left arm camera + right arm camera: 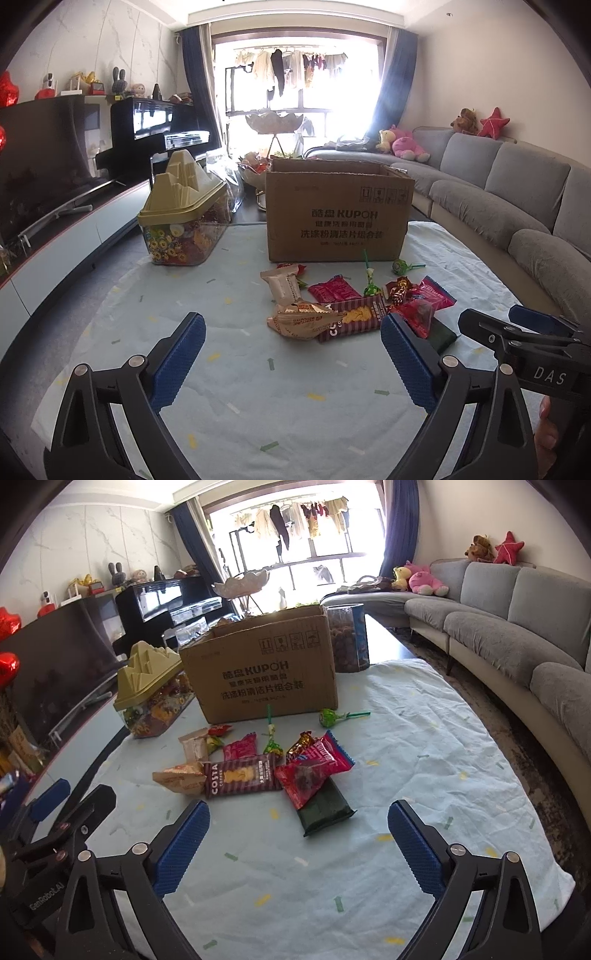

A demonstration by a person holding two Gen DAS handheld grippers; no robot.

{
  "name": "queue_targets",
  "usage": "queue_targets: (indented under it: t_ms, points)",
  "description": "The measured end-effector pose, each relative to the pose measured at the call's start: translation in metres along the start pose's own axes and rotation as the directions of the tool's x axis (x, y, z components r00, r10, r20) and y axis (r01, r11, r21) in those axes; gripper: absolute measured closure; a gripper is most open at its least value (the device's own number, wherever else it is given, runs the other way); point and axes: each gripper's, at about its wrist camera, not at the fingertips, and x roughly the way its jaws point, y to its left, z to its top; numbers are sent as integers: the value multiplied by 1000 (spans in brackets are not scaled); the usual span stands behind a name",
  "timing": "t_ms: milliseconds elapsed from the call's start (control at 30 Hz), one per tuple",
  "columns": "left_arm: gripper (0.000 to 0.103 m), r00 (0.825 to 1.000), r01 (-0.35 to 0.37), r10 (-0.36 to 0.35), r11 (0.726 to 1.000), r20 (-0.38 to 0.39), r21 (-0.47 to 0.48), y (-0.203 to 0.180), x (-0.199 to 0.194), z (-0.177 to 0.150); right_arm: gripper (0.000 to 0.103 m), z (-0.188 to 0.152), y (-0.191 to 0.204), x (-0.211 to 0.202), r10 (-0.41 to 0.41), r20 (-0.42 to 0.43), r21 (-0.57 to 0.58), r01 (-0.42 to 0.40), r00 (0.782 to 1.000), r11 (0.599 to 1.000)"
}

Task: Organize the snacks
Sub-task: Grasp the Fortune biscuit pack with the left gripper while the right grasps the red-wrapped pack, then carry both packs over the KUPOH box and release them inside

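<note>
The dark green packet (325, 808) lies slanting, middle of the frame, just ahead of the wide-open, empty right gripper (298, 830).

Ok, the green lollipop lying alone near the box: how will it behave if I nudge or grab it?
The green lollipop has a round head on a thin stick, so a nudge would probably pivot or roll it on the cloth. It looks light. Its wrapper seems glossy, so it might slip.

Cardboard box (262, 664) interior hidden; dark green packet (445, 334) partly covered.
</note>
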Motion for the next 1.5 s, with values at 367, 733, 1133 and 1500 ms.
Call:
queue_targets:
  t_ms: [367, 733, 1133, 1500]
  points:
    - [20, 992, 34, -31, 999, -123, 29, -16, 67, -3, 23, 10, -10, 62, 32, -123, 34, -28, 992, 999]
    - [29, 977, 43, -34, 998, -211, 41, -18, 109, -5, 39, 15, -11, 97, 48, -188, 16, -46, 981, 999]
    - [37, 973, 29, -20, 999, -228, 32, -14, 122, 0, 65, 19, -7, 109, 36, -213, -13, -40, 976, 999]
    - [38, 983, 45, -42, 999, -178, 12, -6, 98, 6, 75, 22, 1, 92, 36, -178, -32, -42, 983, 999]
